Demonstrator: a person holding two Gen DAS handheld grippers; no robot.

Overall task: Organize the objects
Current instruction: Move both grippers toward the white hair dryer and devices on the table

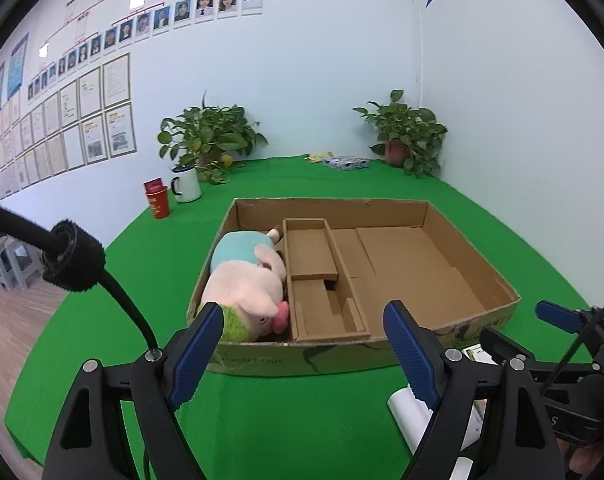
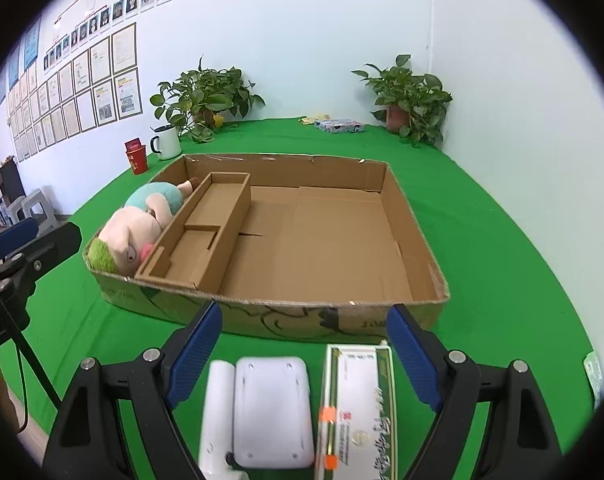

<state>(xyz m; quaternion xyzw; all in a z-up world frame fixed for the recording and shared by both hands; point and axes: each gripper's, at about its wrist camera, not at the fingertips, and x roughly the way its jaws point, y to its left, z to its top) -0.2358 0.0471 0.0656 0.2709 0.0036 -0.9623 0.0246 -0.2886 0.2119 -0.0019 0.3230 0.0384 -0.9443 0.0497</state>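
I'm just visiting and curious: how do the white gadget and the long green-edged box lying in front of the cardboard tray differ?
The white gadget is plain, smooth plastic with rounded corners; the green-edged box is printed, with sharp corners and orange stickers. The gadget is shorter and wider; the box is long and narrow. Both lie flat on the green cloth, side by side between the open fingers of the right gripper, outside the cardboard tray.

Matt corrugated cardboard box [image 2: 402, 216], fuzzy plush toy [image 2: 135, 236] (green felt-like cloth [image 2: 502, 240] beneath)
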